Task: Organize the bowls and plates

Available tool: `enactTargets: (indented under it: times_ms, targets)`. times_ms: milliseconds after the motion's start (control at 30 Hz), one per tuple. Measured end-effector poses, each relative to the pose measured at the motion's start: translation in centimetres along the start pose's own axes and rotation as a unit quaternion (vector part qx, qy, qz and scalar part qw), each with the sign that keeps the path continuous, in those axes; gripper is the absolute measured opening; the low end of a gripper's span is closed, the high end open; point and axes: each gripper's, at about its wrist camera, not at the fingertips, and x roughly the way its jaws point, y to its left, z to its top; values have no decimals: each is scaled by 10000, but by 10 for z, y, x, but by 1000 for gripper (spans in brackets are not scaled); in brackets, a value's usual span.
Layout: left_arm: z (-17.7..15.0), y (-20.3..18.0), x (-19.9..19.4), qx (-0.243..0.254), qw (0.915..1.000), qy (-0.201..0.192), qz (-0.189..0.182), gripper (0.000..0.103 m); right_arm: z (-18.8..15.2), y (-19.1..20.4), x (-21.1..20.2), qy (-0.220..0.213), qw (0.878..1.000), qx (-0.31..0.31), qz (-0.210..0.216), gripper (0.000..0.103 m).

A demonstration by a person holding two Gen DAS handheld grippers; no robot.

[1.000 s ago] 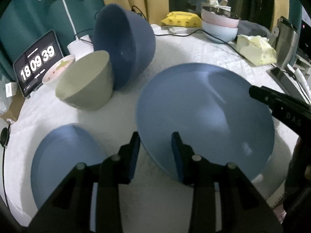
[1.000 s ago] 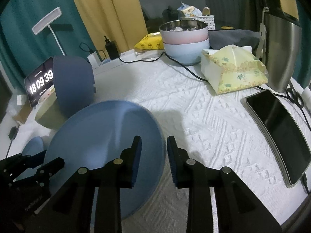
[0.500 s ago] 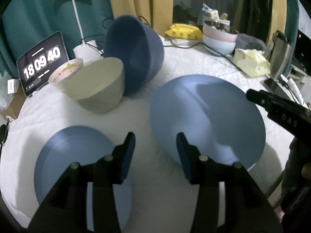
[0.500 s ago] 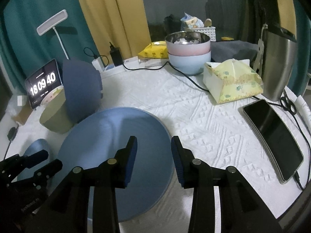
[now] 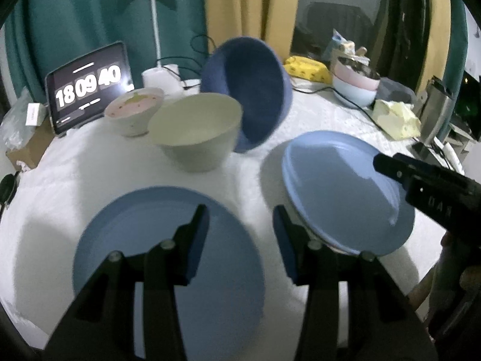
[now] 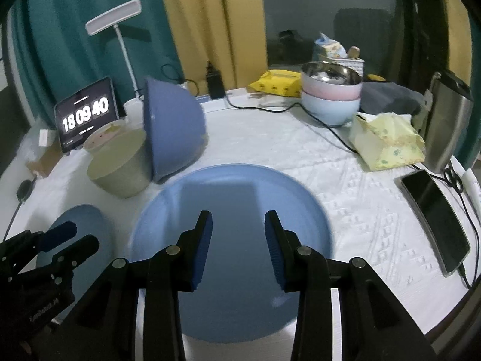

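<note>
A large light-blue plate lies on the white tablecloth under my open, empty right gripper; it also shows in the left wrist view. A smaller blue plate lies under my open, empty left gripper, and shows in the right wrist view. Behind them a dark-blue bowl stands on its side, leaning on a beige bowl. A pink patterned bowl sits further left.
A stack of bowls, a tissue pack, a steel flask and a phone with cables sit to the right. A tablet clock and a lamp stand at the back left.
Both grippers have opened wider and pulled back and up from the large plate. The left gripper has swung left over the smaller plate.
</note>
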Motion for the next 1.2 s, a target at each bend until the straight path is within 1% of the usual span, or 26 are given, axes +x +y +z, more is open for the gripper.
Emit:
enactTargets:
  times_ms: [467, 833, 1033, 1200]
  targets:
    - [-18, 62, -20, -435, 9985, -268, 218, 46, -8, 74, 0, 138, 9982, -559, 182, 38]
    - [-32, 103, -27, -789, 9954, -348, 405, 46, -12, 111, 5, 262, 9957, -848, 250, 38]
    - [-43, 122, -30, -977, 9929, -414, 540, 46, -18, 129, 12, 416, 9942, -953, 293, 38]
    - [-50, 140, -29, -1086, 9911, -395, 664, 46, -23, 139, 21, 564, 9935, -937, 309, 38]
